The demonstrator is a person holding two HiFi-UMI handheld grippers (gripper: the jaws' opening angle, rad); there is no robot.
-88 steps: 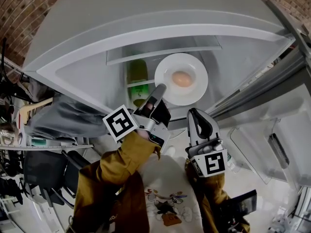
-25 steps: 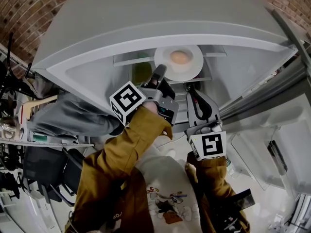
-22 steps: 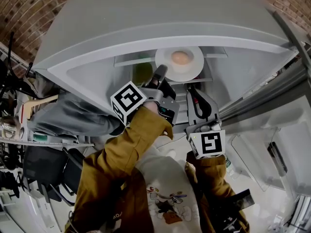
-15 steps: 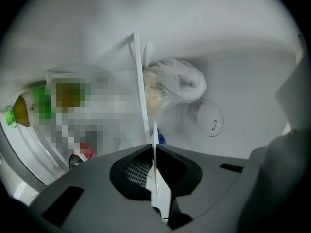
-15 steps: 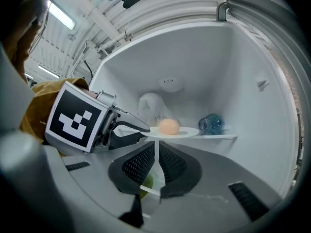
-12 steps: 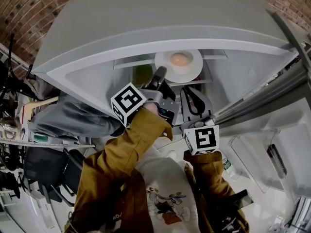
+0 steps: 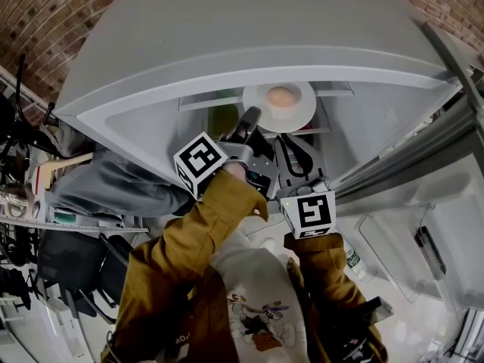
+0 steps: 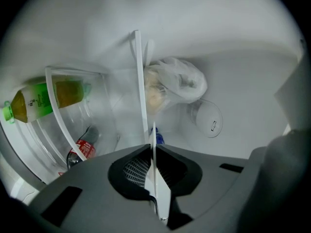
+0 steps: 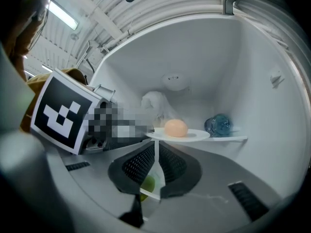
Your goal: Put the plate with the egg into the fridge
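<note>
A white plate (image 7: 291,112) with a brown egg (image 7: 280,96) on it hangs level inside the open fridge (image 7: 227,21). My left gripper (image 7: 249,118) is shut on the plate's near left rim; in the left gripper view the plate (image 8: 138,81) shows edge-on as a thin white line that runs down between the left gripper (image 8: 153,152) pads. My right gripper (image 7: 287,144) sits just under the plate's near edge, shut with nothing in it. In the right gripper view the egg (image 9: 175,127) and plate (image 9: 194,135) lie just past the right gripper (image 9: 156,152).
A green drink bottle (image 8: 34,103) and a cola bottle (image 8: 80,149) lie in a clear bin at the left. A white plastic bag (image 8: 177,81) sits at the back. A blue bottle (image 9: 219,124) rests on a shelf (image 9: 233,139). The fridge door (image 7: 423,225) stands open at the right.
The plate with the egg has gone up and deeper into the fridge. My right gripper has shifted left, close beside the left one and under the plate.
</note>
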